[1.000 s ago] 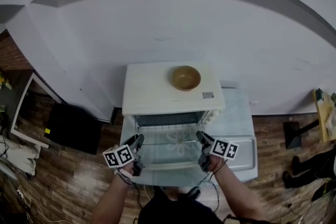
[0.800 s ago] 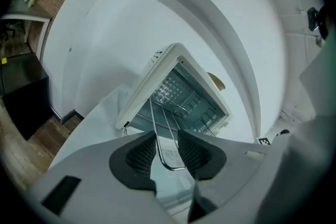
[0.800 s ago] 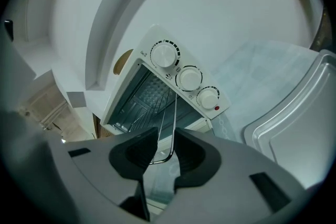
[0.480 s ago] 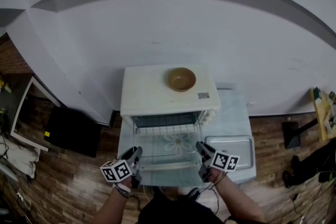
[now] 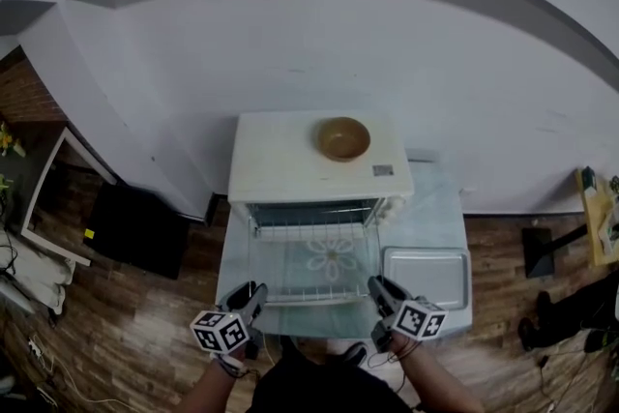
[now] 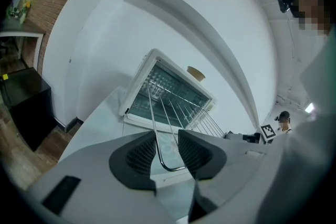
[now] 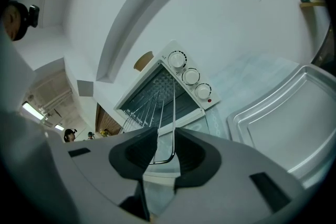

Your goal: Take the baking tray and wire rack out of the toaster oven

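Nearest the person, the left gripper and the right gripper each clamp a near corner of the wire rack. In each gripper view the jaws stand at a narrow gap with the rack's rounded corner wire caught between the pads. A second ago both grippers were up by the lip of the open door. They have since drawn back toward the person together, and the rack has slid out with them, level. Its near edge now hangs over the door's front edge, while its far edge is still at the mouth of the toaster oven.

That likely leaves only the last bit of the pull before the rack is free. The baking tray is already out and lies flat at the right end of the table, just beside the door.

Beyond that, the oven sits against the table's back edge with a wooden bowl on top. A small grey sticker on its top and the marks round the three dials are too small to read. No brand name is visible.
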Demonstrator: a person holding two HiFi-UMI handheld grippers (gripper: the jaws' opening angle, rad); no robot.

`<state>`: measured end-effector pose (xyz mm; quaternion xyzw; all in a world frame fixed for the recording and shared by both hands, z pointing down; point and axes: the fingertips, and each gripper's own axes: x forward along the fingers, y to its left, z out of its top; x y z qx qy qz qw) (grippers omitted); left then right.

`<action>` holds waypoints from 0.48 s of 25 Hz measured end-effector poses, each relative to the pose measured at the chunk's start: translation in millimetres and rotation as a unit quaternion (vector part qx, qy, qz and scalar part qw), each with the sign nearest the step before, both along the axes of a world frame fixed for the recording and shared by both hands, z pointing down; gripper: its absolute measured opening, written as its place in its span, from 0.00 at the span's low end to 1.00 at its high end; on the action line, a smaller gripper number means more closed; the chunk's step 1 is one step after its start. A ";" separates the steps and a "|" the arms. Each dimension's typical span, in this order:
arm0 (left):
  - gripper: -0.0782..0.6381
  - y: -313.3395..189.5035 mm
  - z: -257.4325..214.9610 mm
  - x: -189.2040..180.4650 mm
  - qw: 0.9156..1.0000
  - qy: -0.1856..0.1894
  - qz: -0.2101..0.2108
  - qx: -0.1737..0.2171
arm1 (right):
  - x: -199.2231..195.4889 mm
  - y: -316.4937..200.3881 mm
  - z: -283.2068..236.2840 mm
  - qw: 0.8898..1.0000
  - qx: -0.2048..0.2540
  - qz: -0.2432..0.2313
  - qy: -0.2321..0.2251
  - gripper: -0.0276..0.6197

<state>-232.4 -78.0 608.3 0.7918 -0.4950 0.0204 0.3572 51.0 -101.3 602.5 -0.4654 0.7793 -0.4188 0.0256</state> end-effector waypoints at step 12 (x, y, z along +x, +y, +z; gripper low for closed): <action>0.30 25.0 6.3 45.6 0.999 -0.020 0.034 -0.015 | 51.4 42.3 15.3 0.999 -0.003 0.033 0.023 0.21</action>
